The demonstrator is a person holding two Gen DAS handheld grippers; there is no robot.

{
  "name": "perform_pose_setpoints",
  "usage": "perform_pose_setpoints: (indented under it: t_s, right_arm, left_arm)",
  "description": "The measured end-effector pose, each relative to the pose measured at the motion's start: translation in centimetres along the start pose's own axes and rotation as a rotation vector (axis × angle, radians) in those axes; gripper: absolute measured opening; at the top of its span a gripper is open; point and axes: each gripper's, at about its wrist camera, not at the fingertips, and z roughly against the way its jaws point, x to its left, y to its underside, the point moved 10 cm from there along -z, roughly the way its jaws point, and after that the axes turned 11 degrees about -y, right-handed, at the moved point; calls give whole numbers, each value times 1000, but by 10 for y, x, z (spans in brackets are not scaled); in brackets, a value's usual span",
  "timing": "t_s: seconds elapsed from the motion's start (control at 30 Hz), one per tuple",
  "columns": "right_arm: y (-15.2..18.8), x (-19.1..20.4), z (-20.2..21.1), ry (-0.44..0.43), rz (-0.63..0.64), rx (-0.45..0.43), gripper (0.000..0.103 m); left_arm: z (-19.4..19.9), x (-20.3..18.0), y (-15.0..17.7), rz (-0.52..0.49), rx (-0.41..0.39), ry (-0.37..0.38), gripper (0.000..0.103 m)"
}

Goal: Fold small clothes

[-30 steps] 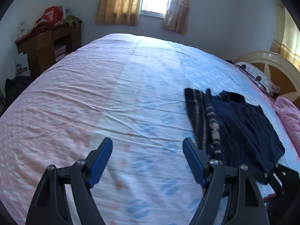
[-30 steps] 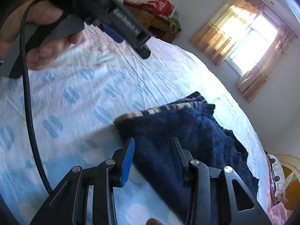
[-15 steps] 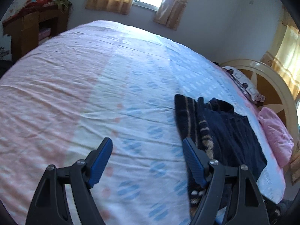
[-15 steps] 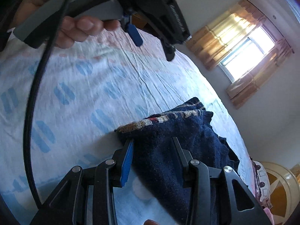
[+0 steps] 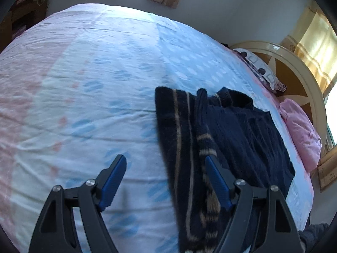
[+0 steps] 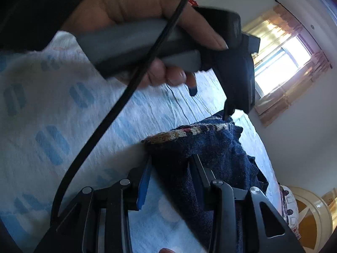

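You are viewing: navy sweater [image 5: 242, 130] showing tan stripes | bedsheet [image 5: 101, 80] showing pink and blue dashes | pillow [image 5: 301, 130] showing pink

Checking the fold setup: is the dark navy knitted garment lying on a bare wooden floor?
No, the dark navy knitted garment lies on a bed sheet patterned pink and blue.
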Motion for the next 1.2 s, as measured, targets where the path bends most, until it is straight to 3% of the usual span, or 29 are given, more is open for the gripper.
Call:
perform_pose_setpoints:
  t_s: [0.2,0.47,0.53,0.57,0.6,0.73,0.93,1.0,1.03,1.07,1.2]
  right_arm:
    - [1,-3,1,-5,-27,-16,38]
    - [1,-1,3,-5,-32,-22,38]
    - [1,-1,3,-4,-33,-23,38]
    - [2,-2,3,-4,-33,-23,38]
    - [2,-4,0,-3,-32,-24,38]
    - [3,-4,1,4,-30,-26,38]
    - [4,-4,2,-2,-34,-28,36]
    - [4,-3,2,-10,-33,-29,29]
    - [5,-3,2,-7,-33,-25,15]
    - [5,-4,2,-10,-39,-24,12]
    - [2,-17,17,-43,-104,-56,9]
  left_arm:
    - [-14,-10,-17,20,-13,26,80]
    - [-13,-21,-26,58,-22,139,80]
    - [-12,-19,-29,92,-17,183,83]
    - [-13,-18,-30,109,-16,191,90]
    - [-15,-16,-30,122,-11,188,94]
    - [-29,-21,-28,86,23,142,95]
    - [-38,-33,-30,57,15,141,93]
    - [-41,-34,-28,47,26,148,73]
    - [-44,-33,-26,31,39,134,44]
    - [-45,-33,-25,17,42,120,29]
    - [-38,-36,-27,12,41,101,19]
